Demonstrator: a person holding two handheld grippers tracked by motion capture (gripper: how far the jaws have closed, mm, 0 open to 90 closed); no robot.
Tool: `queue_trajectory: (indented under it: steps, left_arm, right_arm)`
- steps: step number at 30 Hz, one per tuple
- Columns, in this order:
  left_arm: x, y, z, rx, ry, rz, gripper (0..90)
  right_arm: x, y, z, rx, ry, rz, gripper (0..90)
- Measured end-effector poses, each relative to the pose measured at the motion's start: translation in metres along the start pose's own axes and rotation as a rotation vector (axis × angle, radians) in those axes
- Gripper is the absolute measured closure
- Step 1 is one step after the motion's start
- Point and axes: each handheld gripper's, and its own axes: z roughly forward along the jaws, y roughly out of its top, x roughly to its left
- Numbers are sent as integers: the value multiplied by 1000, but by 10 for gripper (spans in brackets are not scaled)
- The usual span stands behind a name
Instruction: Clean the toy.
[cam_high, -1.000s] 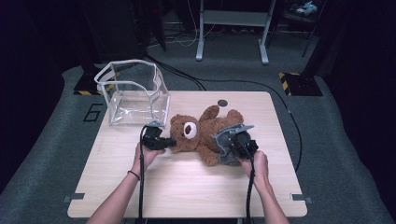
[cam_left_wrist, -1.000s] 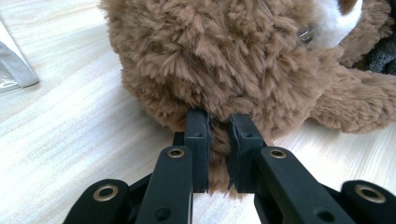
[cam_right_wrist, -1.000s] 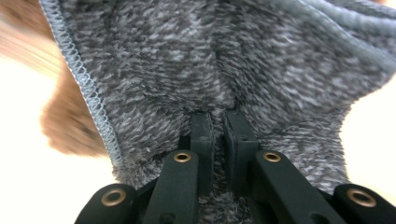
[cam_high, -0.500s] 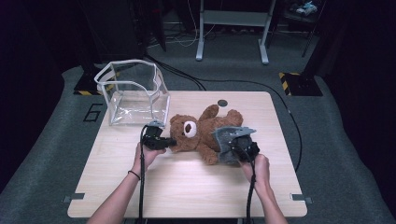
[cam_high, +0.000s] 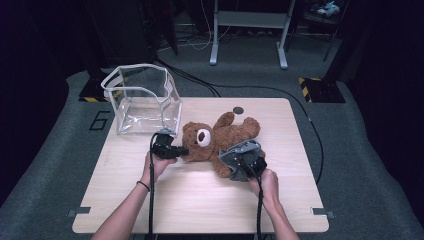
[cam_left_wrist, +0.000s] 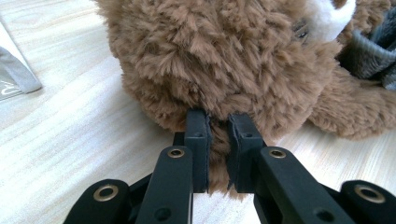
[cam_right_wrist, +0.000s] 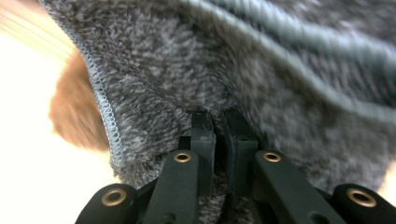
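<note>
Teddy bear (cam_high: 215, 141): lies on the table (cam_high: 200, 200), mid-table, just right of the clear box (cam_high: 142, 100).
Left gripper (cam_left_wrist: 218, 140): pinching fur at its head.
Grey cloth (cam_high: 240, 152): over bear's lower body.
Right gripper (cam_right_wrist: 219, 135): clamped on the cloth.

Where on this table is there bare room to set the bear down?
Free: the table's near strip between the forearms, and its right end beyond the teddy bear. Crowded: the far left corner, taken by the clear bag, and the middle.

Both forearms are bare, with a thin dark band on the left wrist (cam_high: 142, 185). Each hand-held gripper is black, its jaw links studded with brass-ringed screws (cam_left_wrist: 176, 152), trailing a black cable (cam_high: 151, 210).
</note>
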Motion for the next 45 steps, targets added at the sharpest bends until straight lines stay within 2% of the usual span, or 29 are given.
queue_trajectory:
  steps: [3, 6, 10, 13, 17, 18, 21, 23, 24, 25, 26, 30, 31, 34, 36, 39, 40, 43, 45]
  left_arm:
    - [0, 0, 0, -1, -3, -1, 803]
    - [-2, 1, 1, -1, -8, -4, 803]
    - [-3, 3, 0, -6, -13, -1, 804]
    - [-4, 5, -1, -2, -6, 2, 804]
    - [-5, 6, -1, 3, -5, 1, 805]
    - [-5, 6, -1, 3, -3, 13, 805]
    - [-6, 6, -1, -5, -8, -11, 805]
    - [-5, 7, -1, 3, -12, -6, 805]
    - [-5, 7, -2, 9, -12, 2, 805]
    - [-5, 7, -2, 2, -13, -5, 805]
    - [-5, 7, -1, -2, -10, -6, 805]
    - [-5, 7, -2, 4, -11, 3, 805]
    - [-5, 7, -2, 5, -13, -4, 805]
    - [-4, 6, -2, -4, -16, -7, 806]
    - [-3, 6, -2, -1, -21, -6, 806]
    - [-3, 6, -1, -6, -26, -4, 806]
    - [-4, 6, -1, -5, -28, -1, 806]
    - [-5, 7, 0, -6, -28, -1, 807]
    - [-6, 8, 0, -7, -25, 0, 808]
  right_arm:
    - [-12, -12, -6, 13, -42, 38, 844]
    - [-24, -20, -11, 2, -70, 87, 844]
    - [-26, -14, -25, -61, -32, 103, 843]
    - [-15, 3, -38, -110, 19, 88, 842]
    - [9, 32, -44, -166, 71, 24, 841]
    - [16, 39, -43, -172, 84, 14, 841]
    - [34, 56, -35, -184, 120, -28, 840]
    - [44, 64, -26, -183, 149, -46, 839]
    - [48, 67, -21, -176, 151, -73, 839]
    - [53, 69, -16, -169, 164, -64, 839]
    - [56, 71, -12, -170, 182, -76, 839]
    - [63, 73, 5, -128, 176, -95, 839]
    - [63, 72, 8, -104, 158, -91, 839]
    - [50, 64, 13, -55, 129, -74, 840]
    - [40, 57, 16, -45, 119, -40, 842]
    - [26, 48, 17, -29, 98, -15, 843]
    - [23, 47, 17, -29, 86, -26, 844]
    - [14, 42, 10, -26, 46, -10, 843]
    - [10, 42, 2, -34, 39, 25, 843]
